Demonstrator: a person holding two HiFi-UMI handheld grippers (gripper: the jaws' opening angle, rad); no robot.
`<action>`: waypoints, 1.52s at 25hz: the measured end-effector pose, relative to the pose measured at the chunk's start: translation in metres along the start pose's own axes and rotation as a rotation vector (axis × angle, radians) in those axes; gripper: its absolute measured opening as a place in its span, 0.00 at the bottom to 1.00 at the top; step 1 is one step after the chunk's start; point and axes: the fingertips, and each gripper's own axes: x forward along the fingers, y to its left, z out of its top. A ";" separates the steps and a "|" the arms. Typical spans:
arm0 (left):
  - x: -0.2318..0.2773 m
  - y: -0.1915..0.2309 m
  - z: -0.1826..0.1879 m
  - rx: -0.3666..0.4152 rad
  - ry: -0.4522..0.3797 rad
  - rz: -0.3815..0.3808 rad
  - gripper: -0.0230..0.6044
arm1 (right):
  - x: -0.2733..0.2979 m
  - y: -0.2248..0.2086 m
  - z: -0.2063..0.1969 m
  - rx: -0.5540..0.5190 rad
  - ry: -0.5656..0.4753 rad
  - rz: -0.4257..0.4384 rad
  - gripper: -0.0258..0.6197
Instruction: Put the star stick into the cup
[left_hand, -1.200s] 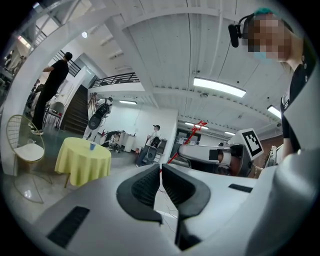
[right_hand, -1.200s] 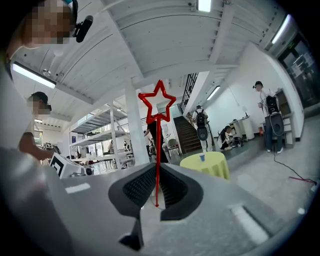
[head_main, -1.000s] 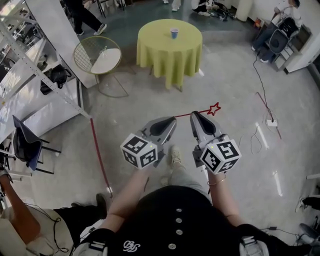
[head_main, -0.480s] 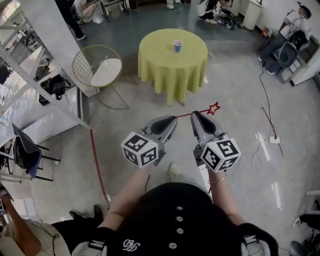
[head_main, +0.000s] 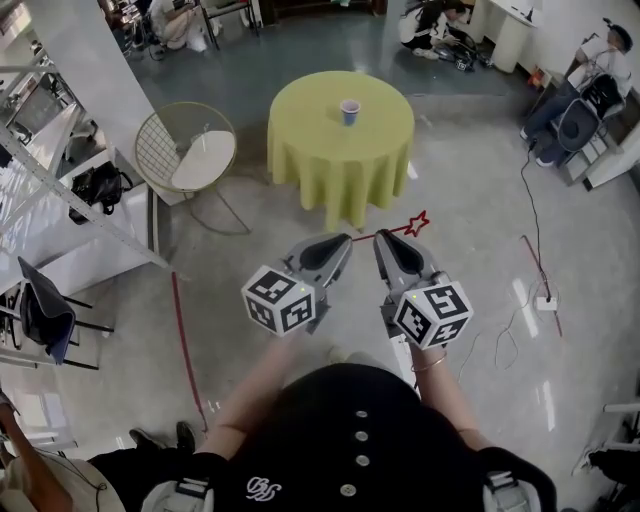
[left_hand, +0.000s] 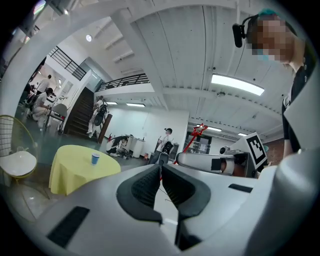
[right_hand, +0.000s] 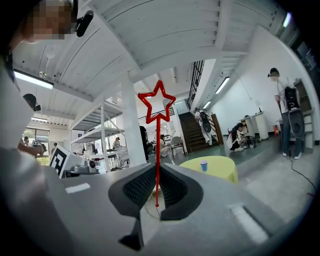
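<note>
Approach phase. The star stick (right_hand: 157, 145) is clamped by its thin shaft between the jaws of the right gripper (head_main: 386, 243), star end forward. The left gripper (head_main: 336, 246) is closed with nothing between its jaws. Over the last 1 second the yellow table (head_main: 300, 140) and the cup (head_main: 349, 111) on it are brought nearer in the head view, while the 2 grippers are kept side by side. The cup remains well apart from the stick, so insertion is judged not yet begun.
</note>
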 end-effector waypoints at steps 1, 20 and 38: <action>0.004 0.002 0.000 -0.003 0.002 0.002 0.07 | 0.002 -0.004 0.001 0.005 -0.002 0.003 0.07; 0.058 0.069 0.007 -0.035 0.043 -0.021 0.07 | 0.065 -0.060 0.007 0.039 -0.010 -0.056 0.07; 0.120 0.192 0.059 -0.038 0.070 -0.091 0.07 | 0.200 -0.113 0.035 0.046 -0.010 -0.121 0.07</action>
